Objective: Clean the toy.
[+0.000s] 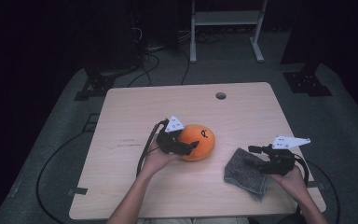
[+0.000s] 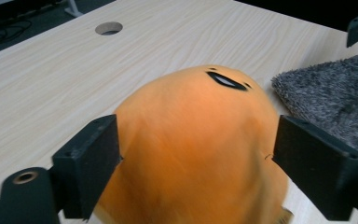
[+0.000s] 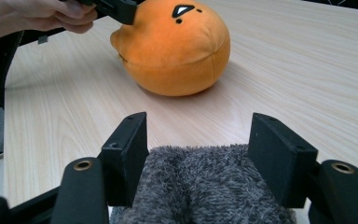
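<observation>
A pale wooden table [image 1: 135,112] has a round hole [image 1: 221,95] near its far edge. An orange plush toy [image 1: 199,141] lies mid-table. A grey cloth [image 1: 242,173] lies near the right front corner.

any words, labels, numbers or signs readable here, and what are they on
None can be read.
Wooden table: a faint dark line of marks near its left side, too small and blurred to read.
Orange plush toy: a black stitched face, no lettering.
Grey cloth: no label in sight.

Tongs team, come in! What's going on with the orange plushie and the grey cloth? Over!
Left tongs open, straddling the plushie. Right tongs open, straddling a fold of the cloth. Nothing in the way.
</observation>
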A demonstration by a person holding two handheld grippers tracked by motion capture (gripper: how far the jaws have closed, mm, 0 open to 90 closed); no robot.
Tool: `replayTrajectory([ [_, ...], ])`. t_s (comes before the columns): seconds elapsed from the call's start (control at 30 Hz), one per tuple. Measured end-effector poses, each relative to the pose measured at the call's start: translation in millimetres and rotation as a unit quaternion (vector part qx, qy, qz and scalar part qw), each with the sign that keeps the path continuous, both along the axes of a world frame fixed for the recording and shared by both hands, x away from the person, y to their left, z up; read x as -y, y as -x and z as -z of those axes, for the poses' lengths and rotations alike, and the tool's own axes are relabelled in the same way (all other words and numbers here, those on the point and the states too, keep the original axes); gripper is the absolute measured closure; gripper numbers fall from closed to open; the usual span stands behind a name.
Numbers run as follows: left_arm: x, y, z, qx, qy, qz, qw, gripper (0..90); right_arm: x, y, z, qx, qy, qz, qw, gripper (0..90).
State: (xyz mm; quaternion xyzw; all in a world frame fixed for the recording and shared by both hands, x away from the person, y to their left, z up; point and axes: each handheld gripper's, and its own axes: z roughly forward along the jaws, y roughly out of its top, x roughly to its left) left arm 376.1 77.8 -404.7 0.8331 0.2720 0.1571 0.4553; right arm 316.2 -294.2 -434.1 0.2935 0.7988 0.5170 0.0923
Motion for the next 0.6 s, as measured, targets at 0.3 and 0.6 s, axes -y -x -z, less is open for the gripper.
replayTrajectory([
  [0.3, -16.1, 11.1, -2.6, 0.000, 0.016, -0.002, 0.9999, 10.3, -1.6, -1.1, 3.2, -0.005, 0.003, 0.005, 1.0000, 35.4],
  [0.6, -26.9, 24.8, -0.3, -0.001, 0.010, 0.003, 0.9999, 7.3, -1.6, -0.5, 4.5, -0.006, 0.003, 0.010, 0.9999, 33.9],
])
